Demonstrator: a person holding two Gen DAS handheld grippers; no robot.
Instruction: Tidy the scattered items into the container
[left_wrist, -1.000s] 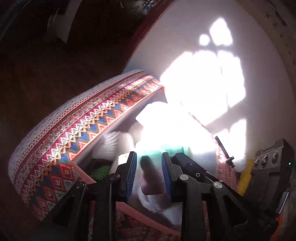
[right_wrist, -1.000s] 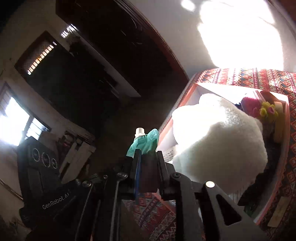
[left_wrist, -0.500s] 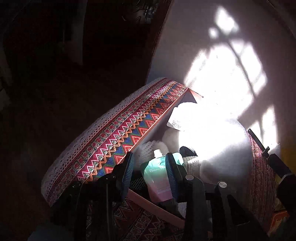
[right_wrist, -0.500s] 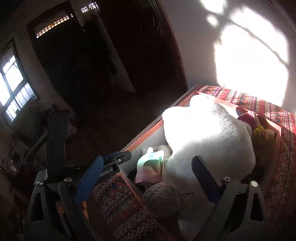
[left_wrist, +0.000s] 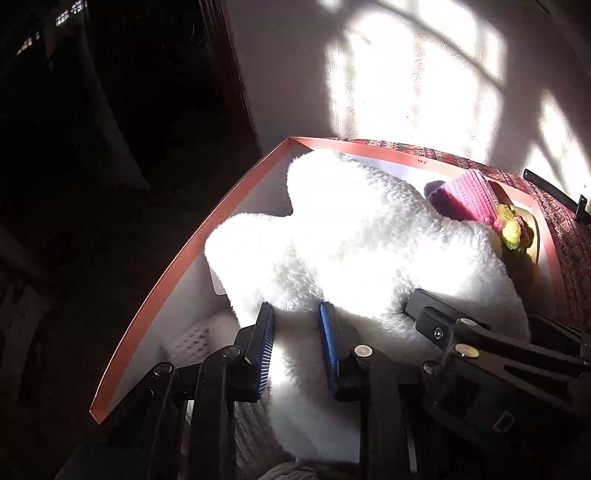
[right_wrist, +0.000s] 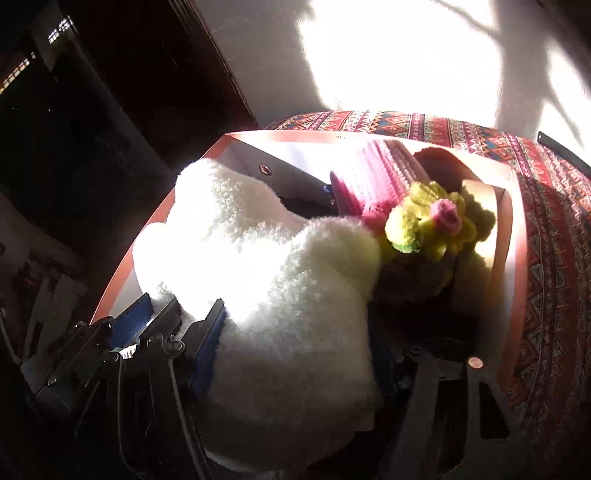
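Note:
An orange-rimmed box (left_wrist: 236, 199) stands on a patterned cloth and holds a large white plush toy (left_wrist: 362, 240), a pink knitted piece (left_wrist: 469, 195) and a yellow crocheted flower (left_wrist: 511, 230). My left gripper (left_wrist: 297, 343) is open, its blue pads on either side of a fold of the white plush, low in the box. My right gripper (right_wrist: 295, 350) is open wide over the plush (right_wrist: 280, 280); its right finger (left_wrist: 443, 325) shows in the left wrist view. The pink piece (right_wrist: 373, 177) and flower (right_wrist: 432, 225) lie at the far right. The teal pouch is hidden.
A patterned red cloth (right_wrist: 546, 206) covers the surface right of the box (right_wrist: 517, 229). A white wall with sun patches (left_wrist: 424, 74) rises behind. A dark doorway (left_wrist: 110, 110) lies left. A white mesh item (left_wrist: 192, 339) lies at the box's left inside wall.
The left gripper let go of the teal pouch and moved forward over the plush. The right gripper opened wide and came closer over the box. The pouch has dropped out of sight.

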